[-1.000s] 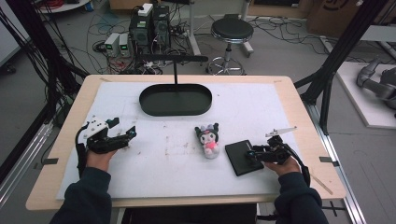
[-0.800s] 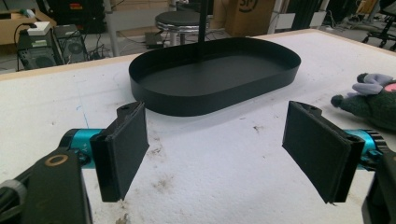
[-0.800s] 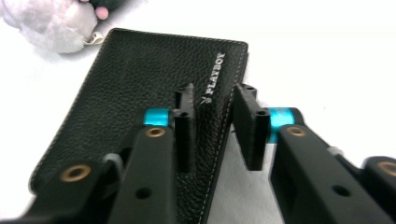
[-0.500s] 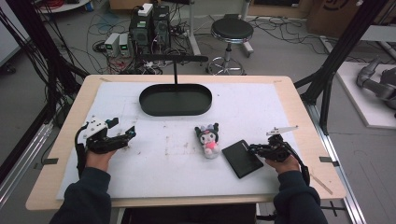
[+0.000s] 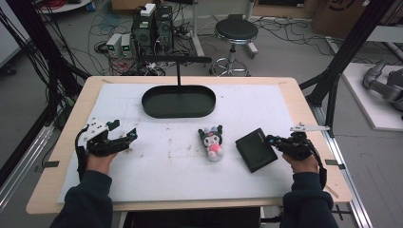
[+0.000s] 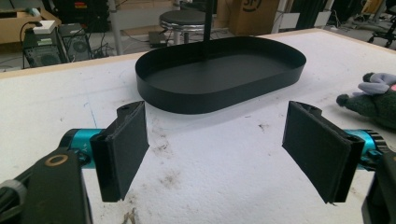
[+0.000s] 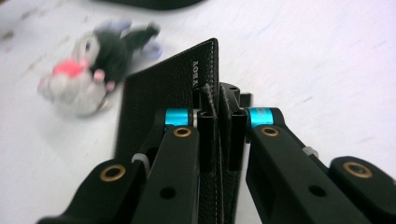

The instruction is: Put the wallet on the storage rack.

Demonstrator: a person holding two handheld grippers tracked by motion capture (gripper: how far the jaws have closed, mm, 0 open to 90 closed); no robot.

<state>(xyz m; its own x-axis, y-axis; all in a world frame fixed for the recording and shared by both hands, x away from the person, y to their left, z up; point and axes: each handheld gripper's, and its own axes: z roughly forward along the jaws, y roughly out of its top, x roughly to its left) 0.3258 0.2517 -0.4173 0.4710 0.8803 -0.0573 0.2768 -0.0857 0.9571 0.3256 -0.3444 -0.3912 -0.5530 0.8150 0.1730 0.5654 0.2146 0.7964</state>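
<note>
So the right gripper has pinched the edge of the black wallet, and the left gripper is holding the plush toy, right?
Not quite. The right gripper is indeed shut on the wallet edge, but the left gripper holds nothing: the left gripper view shows its jaws wide open over bare table. The plush toy lies mid-table in the high view.

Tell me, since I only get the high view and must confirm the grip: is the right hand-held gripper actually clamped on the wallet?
Observer: Yes. In the right gripper view the right hand-held gripper pinches the wallet by its edge.
Operator: And the left one?
Observer: The left hand-held gripper is open, nothing between its pads.
Operator: What's ahead of it?
Observer: The black tray, just beyond its jaws.
</note>
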